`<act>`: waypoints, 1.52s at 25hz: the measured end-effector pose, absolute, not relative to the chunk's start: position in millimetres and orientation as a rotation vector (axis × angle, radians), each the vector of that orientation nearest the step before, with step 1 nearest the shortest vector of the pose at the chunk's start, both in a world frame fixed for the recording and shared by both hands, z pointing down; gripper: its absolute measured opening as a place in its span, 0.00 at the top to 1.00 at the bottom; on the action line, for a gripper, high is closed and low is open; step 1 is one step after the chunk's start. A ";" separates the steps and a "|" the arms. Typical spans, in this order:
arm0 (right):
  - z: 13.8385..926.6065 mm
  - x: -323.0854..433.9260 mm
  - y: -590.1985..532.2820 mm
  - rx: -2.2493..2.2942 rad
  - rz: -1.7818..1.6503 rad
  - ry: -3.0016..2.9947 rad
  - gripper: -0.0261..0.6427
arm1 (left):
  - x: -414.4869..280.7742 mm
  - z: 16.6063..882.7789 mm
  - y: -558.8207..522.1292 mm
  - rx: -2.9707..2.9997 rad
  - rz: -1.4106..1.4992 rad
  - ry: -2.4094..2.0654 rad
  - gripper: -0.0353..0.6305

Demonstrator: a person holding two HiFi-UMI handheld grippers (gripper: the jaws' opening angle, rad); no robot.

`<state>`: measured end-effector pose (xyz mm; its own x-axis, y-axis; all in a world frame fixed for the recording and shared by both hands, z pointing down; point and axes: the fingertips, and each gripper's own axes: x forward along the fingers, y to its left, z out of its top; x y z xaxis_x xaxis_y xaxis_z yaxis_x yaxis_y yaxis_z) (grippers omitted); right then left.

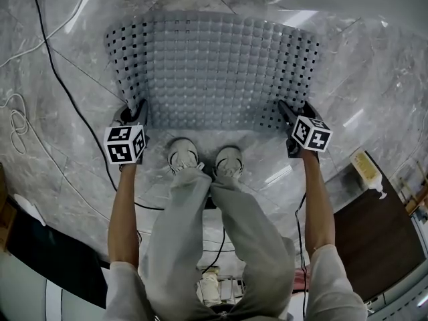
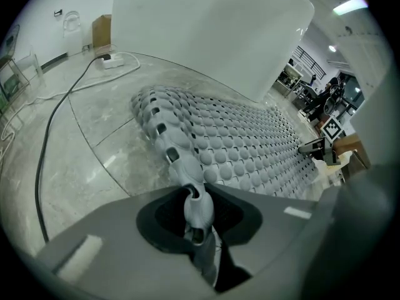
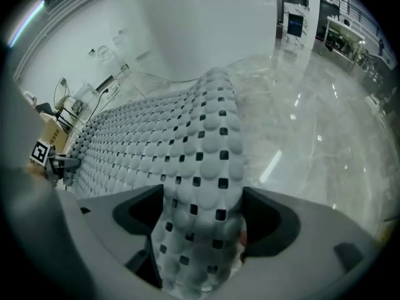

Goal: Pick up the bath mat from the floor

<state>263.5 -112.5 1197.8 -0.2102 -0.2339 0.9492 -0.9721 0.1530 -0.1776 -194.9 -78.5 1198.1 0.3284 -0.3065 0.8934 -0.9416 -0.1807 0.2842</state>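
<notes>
Grey bath mat [image 1: 214, 72], bumpy with square holes, lies spread on the marble floor [image 1: 374, 79] right in front of the person's shoes [image 1: 182, 154]. The person bends over it with both arms down at the near edge. Left gripper [image 1: 138, 109] is at the mat's near left corner, clenched on it: the left gripper view shows the edge pinched thin between the closed jaws and curling up off the floor. Right gripper [image 1: 294, 110] is at the near right corner, released: its jaws stand wide apart with the corner of the mat running up between them, not squeezed. The rest of the mat is flat. A black cable [image 1: 67, 92] trails across the floor left of the mat. A large white rounded fixture [image 2: 212, 36] stands just beyond the far edge.
</notes>
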 end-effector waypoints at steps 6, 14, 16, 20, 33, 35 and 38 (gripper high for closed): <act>1204.1 265.2 -111.1 1.231 1.070 -1.616 0.43 | -196.3 1199.3 -78.0 1.687 0.865 -1.128 0.84; 1197.2 254.4 -108.2 1.086 1.095 -1.595 0.72 | -193.3 1194.5 -79.0 1.689 0.849 -1.117 0.85; 1192.2 243.6 -108.1 1.036 1.073 -1.604 0.80 | -192.3 1190.1 -79.2 1.686 0.843 -1.113 0.85; 1179.9 230.8 -106.2 1.031 1.058 -1.588 0.88 | -187.7 1176.2 -79.2 1.683 0.830 -1.094 0.85; 1101.4 194.9 -104.1 1.050 1.106 -1.674 0.89 | -164.8 1110.6 -90.3 1.693 0.756 -1.055 0.87; 1086.8 186.2 -98.4 1.036 1.115 -1.689 0.89 | -160.8 1097.9 -88.1 1.696 0.748 -1.046 0.87; 1065.9 173.2 -94.7 1.008 1.116 -1.717 0.89 | -154.0 1079.0 -91.2 1.703 0.740 -1.035 0.87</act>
